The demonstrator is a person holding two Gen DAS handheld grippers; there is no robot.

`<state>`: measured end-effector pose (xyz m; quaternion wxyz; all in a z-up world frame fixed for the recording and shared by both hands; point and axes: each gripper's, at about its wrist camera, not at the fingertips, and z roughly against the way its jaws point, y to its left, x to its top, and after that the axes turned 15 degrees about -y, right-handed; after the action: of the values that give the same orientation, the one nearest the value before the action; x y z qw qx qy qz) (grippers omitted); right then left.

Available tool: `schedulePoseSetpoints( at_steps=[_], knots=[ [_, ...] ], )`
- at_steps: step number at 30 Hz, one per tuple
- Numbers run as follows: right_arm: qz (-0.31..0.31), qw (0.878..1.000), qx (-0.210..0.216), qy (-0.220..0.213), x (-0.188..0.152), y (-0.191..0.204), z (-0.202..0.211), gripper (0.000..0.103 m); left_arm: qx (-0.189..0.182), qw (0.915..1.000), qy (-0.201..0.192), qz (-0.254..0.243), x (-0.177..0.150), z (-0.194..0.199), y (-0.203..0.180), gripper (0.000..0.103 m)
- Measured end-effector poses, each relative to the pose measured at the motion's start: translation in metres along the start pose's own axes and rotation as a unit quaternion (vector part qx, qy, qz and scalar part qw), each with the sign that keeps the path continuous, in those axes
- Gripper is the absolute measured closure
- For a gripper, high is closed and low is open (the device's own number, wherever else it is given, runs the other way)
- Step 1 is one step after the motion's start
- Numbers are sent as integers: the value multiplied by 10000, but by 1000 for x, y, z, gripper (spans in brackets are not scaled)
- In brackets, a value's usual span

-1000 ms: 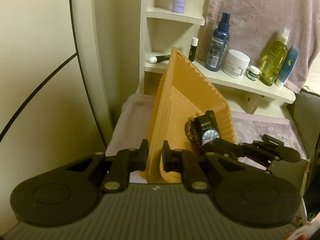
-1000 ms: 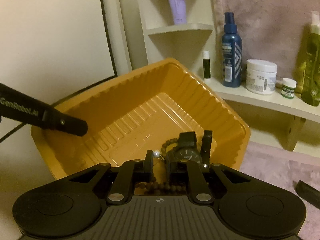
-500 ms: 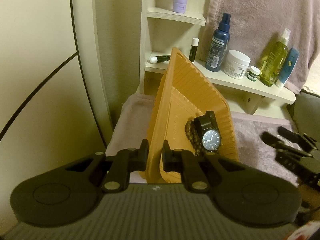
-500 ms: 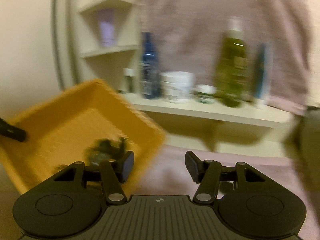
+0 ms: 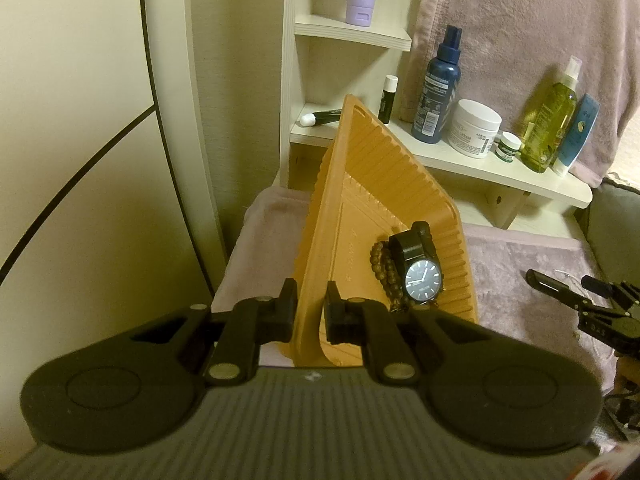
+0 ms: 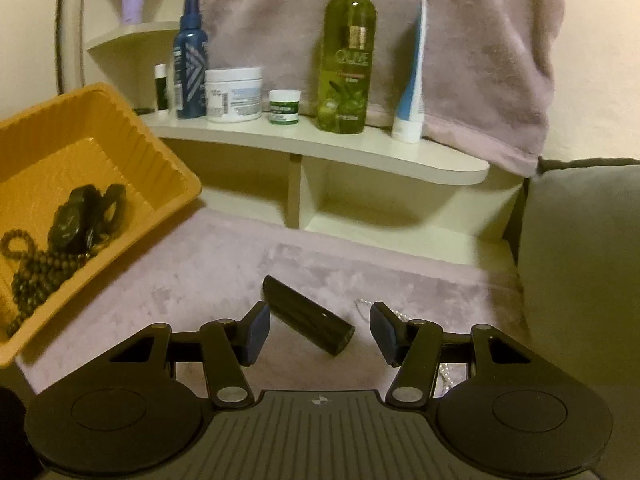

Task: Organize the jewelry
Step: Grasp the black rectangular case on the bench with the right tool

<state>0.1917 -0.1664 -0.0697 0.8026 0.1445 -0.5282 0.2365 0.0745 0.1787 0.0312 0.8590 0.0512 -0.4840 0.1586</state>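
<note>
Ribbed orange plastic tray point(image 5: 372, 184), matt bead bracelet point(image 5: 386, 270), glossy watch point(image 5: 423, 278), plush mauve cloth point(image 6: 200, 292).

One orange tray point(image 5: 384, 184) holds one black wristwatch point(image 5: 422, 278) and one brown bead bracelet point(image 5: 386, 272). On the mauve cloth point(image 6: 192, 292) lie one black tube point(image 6: 306, 320) and one pearl strand point(image 6: 444, 376). The long shelf point(image 6: 320, 144) carries two bottles, two jars, one blue-and-white tube and one lip balm.
</note>
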Motion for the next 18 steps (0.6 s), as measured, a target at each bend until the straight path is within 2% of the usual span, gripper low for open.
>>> schedulePoseSetpoints(
  at_steps=[8,10,12,18],
  knots=[
    [277,9982,503,186,-2,-11,-11,47,10,10000,0,-23,0,-1,1,92],
    [345,9972,621,235,-2,-13,-15,50,10,10000,2,-30,0,-1,1,92],
    [376,9963,711,307,-3,-14,-19,58,16,10000,2,-37,0,-1,0,92],
    [410,9952,783,420,-3,-18,-29,62,20,10000,3,-45,0,0,0,92]
  ],
)
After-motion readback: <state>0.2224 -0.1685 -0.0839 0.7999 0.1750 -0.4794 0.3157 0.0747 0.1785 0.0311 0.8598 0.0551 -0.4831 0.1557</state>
